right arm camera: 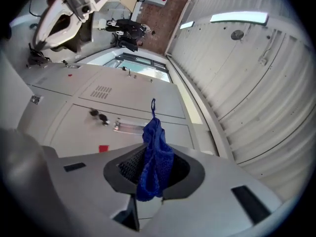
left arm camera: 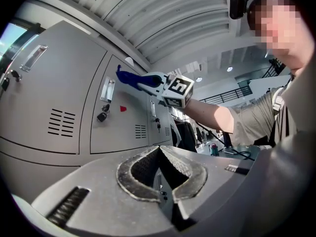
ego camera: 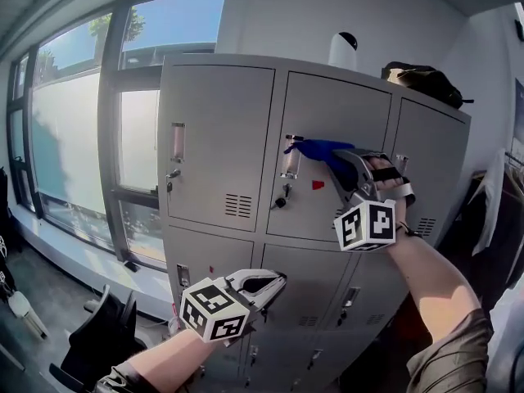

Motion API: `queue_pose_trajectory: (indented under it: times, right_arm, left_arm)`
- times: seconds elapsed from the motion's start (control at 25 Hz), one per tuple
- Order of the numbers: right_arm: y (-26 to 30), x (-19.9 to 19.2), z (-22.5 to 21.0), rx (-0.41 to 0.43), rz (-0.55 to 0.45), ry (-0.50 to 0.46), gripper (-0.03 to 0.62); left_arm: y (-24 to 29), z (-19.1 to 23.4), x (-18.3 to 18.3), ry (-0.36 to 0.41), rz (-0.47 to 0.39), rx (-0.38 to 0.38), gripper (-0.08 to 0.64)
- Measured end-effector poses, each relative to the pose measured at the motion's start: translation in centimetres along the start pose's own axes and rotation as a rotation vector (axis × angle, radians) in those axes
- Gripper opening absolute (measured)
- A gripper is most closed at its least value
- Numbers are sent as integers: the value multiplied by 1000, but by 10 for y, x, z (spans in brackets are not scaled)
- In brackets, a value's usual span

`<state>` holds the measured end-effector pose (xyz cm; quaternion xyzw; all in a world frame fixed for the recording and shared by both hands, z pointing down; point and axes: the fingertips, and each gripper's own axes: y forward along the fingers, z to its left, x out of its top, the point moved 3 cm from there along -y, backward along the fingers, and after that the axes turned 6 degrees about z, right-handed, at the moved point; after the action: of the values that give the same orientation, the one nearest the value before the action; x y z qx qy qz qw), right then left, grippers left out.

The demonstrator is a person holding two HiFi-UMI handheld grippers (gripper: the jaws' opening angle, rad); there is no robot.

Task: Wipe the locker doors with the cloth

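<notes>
A bank of grey lockers (ego camera: pixel 221 146) fills the head view. My right gripper (ego camera: pixel 342 157) is shut on a blue cloth (ego camera: pixel 315 148), which it holds against the upper middle door (ego camera: pixel 327 211) beside that door's handle (ego camera: pixel 289 158). In the right gripper view the cloth (right arm camera: pixel 155 157) sticks out from between the jaws of the right gripper (right arm camera: pixel 155 171) toward the door (right arm camera: pixel 98 127). My left gripper (ego camera: pixel 276 283) hangs lower, in front of the lower doors, shut and holding nothing. Its pads meet in the left gripper view (left arm camera: pixel 159 154), where the cloth (left arm camera: pixel 126 78) shows too.
Keys hang in the locks (ego camera: pixel 281 200) and a red sticker (ego camera: pixel 318 184) marks the middle door. A black bag (ego camera: pixel 422 80) and a white object (ego camera: pixel 344 51) sit on top of the lockers. Tall windows (ego camera: pixel 74 137) stand at the left, a black chair (ego camera: pixel 98 342) below them.
</notes>
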<state>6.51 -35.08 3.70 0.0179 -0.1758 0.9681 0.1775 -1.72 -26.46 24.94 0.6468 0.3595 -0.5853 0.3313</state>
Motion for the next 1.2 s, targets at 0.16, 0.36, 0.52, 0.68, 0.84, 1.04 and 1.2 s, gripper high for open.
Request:
queue_pose_trajectory:
  times: [0.16,0.36,0.52,0.68,0.84,1.04,1.2]
  right_arm:
    - [26,-22,-57,-68,61,10,77]
    - [50,-26,-112,-144,89,-4,77]
    - [68,-31,-124,-138,121,-27,77]
    - [77,-41,-101,-94,137,-64,77]
    - [71,-41,-69,-76,109,-79,78]
    - [59,-38,-30,-50,96,-62,77]
    - [49,-32,3,-8,82,-65,77]
  left_arm:
    - [2,0,1,3,0,4,8]
    - [5,0,3,9,11,10,8]
    - [6,-1,2,15,17,15,8]
    - [4,1,-3,4,26,29,8]
    - [5,0,-8,2,38,33,8]
    - [13,-7,-13,-3,53,6,8]
    - [16,-13,-17,-12,60,-10,8]
